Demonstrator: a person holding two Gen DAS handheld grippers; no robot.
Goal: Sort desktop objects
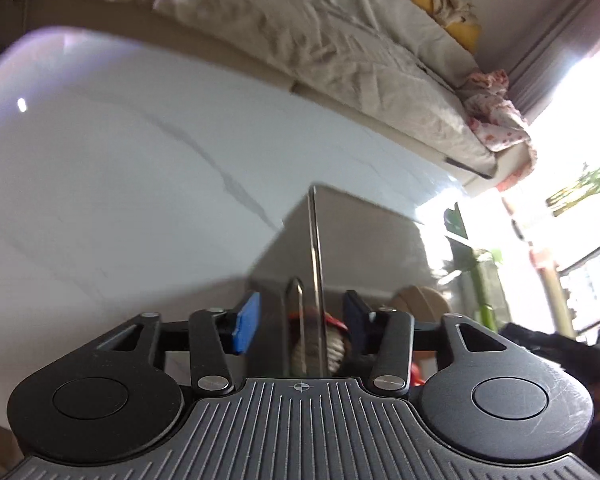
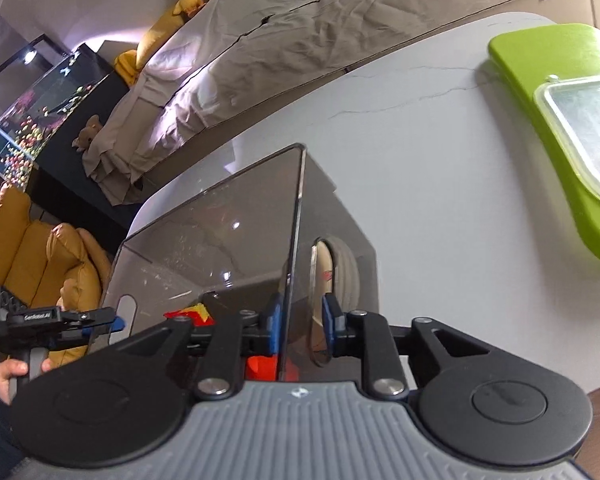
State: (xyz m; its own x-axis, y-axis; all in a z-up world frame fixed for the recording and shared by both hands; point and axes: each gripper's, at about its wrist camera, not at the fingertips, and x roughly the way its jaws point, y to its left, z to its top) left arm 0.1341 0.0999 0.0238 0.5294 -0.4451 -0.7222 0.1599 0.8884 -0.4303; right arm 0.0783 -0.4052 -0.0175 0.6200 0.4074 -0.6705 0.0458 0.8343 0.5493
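Left wrist view: left gripper [image 1: 300,322] astride one thin wall of a smoky clear box [image 1: 315,248], blue pads [image 1: 247,323] set a little off the wall on either side, so apart and not pressing on it. Behind the wall, inside the box, something red and grey [image 1: 334,338], blurred and not to be told further. Beyond, white marble table [image 1: 120,168], bare toward its far edge, with a sofa [image 1: 340,52] under a rumpled cloth past that edge. Right wrist view: right gripper [image 2: 299,326] straddling the opposite wall of the same box [image 2: 204,232], blue pads [image 2: 275,322] nearer the wall than on the other side, yet contact not certain, so cannot tell whether clamped. Box standing near the left corner of the table [image 2: 420,160], close to the near edge. Inside the box, a red and yellow piece [image 2: 194,314] low against the near wall, and a red block [image 2: 262,366] just below the right gripper's fingers. Seen through an oval handle hole in the wall, a pale round disc [image 2: 328,272] with a red mark. Left gripper [image 2: 100,326] visible at the box's far wall beside another handle slot, a hand [image 2: 8,376] on its grip. Toward the right edge of the table, a green board [image 2: 540,92] carrying a clear lidded container [image 2: 588,120], its contents not visible. Well apart from the box.
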